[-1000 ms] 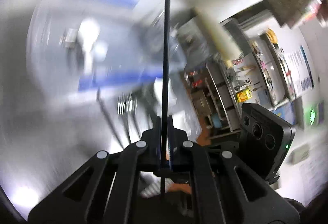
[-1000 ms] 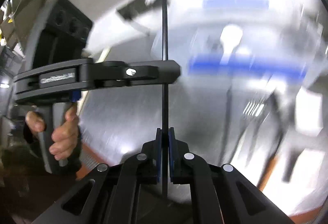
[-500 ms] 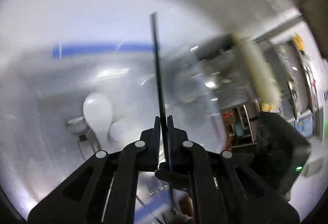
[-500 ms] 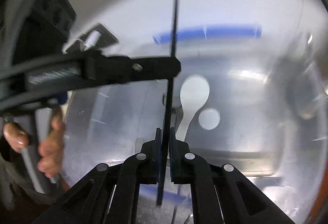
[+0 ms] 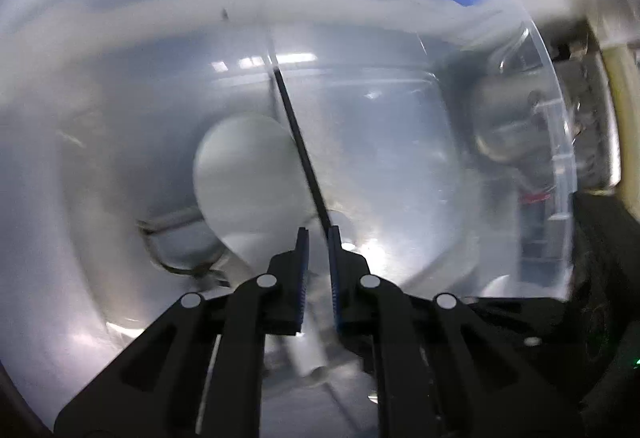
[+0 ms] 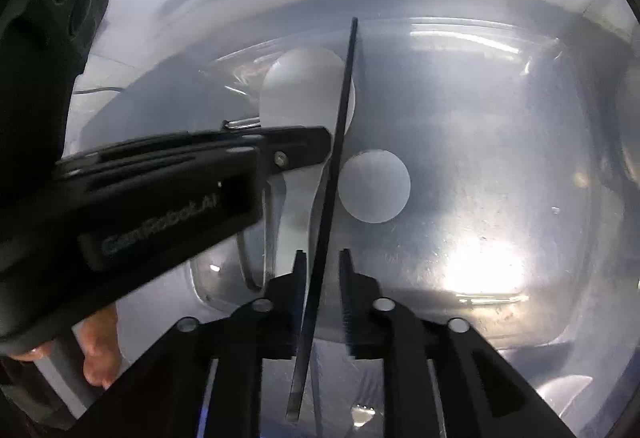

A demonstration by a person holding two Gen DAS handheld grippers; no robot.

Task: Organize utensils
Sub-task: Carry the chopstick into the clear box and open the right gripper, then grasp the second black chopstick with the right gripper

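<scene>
Both grippers pointed steeply down into clear plastic bin (image 6: 500, 125) with blue-edged rim.

Left gripper (image 5: 318, 238): jaws just opened a little, narrow gap seen; thin black utensil handle (image 5: 298, 145) runs up from between them, lying against right-hand pad only, not clamped.

Right gripper (image 6: 322, 262): jaws just opened wider; flat black utensil (image 6: 334, 165) stands loose between them, tilted, gap visible on both sides.

White spoon-shaped piece (image 6: 304, 93) seen at bin bottom. Left gripper's finger seen just beside black utensil in right wrist view.
</scene>
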